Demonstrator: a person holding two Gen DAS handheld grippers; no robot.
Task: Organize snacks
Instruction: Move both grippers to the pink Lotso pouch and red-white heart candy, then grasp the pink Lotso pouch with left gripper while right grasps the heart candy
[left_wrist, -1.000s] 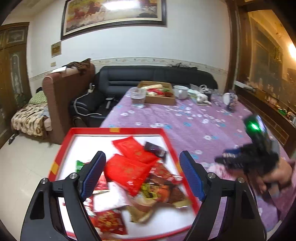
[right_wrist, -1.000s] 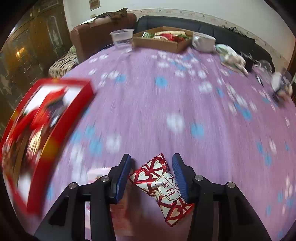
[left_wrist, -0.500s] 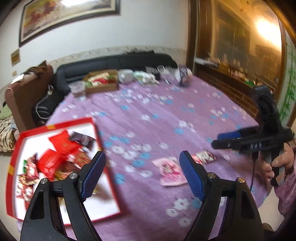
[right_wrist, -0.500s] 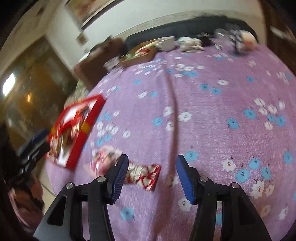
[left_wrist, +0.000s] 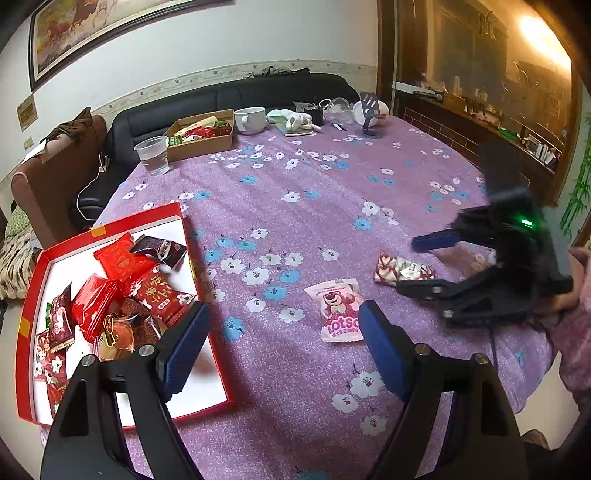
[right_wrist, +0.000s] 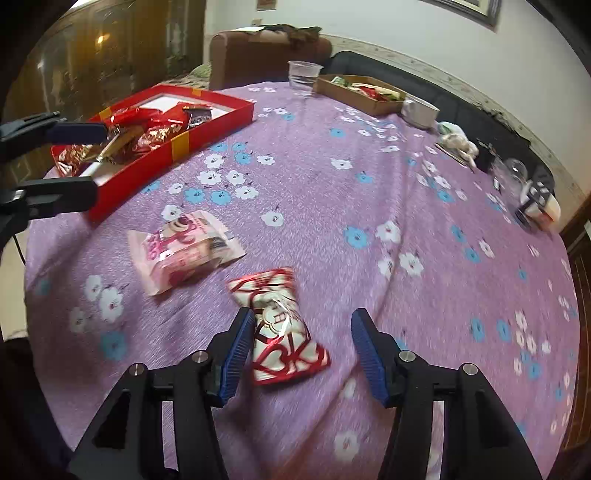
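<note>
A red-and-white snack packet (right_wrist: 282, 325) lies flat on the purple flowered desk (right_wrist: 332, 206), its long axis running from between the fingers of the right tongs (right_wrist: 301, 350) outward and slightly to the left; its near end sits beside the left finger, apart from the right one. The right tongs stand open around it, gripping nothing. Just beyond and to the left of these tongs lies a pink bear-printed packet (right_wrist: 184, 247), its long axis crosswise to the first. In the left wrist view this pink packet (left_wrist: 340, 308) lies just ahead of the right finger of the left tongs (left_wrist: 280, 345), which are likewise open and empty, while the red-and-white packet (left_wrist: 402, 268) lies further right, between the fingers of the right tongs (left_wrist: 424, 262). Ahead-left of the left tongs rests a red tray (left_wrist: 31, 295) with a white floor, holding a heap of red, dark and gold wrapped snacks (left_wrist: 122, 288). At the far side of the desk stand a clear plastic cup (left_wrist: 152, 155), a cardboard box (left_wrist: 201, 134) of assorted snacks, and a white mug (left_wrist: 252, 119).
</note>
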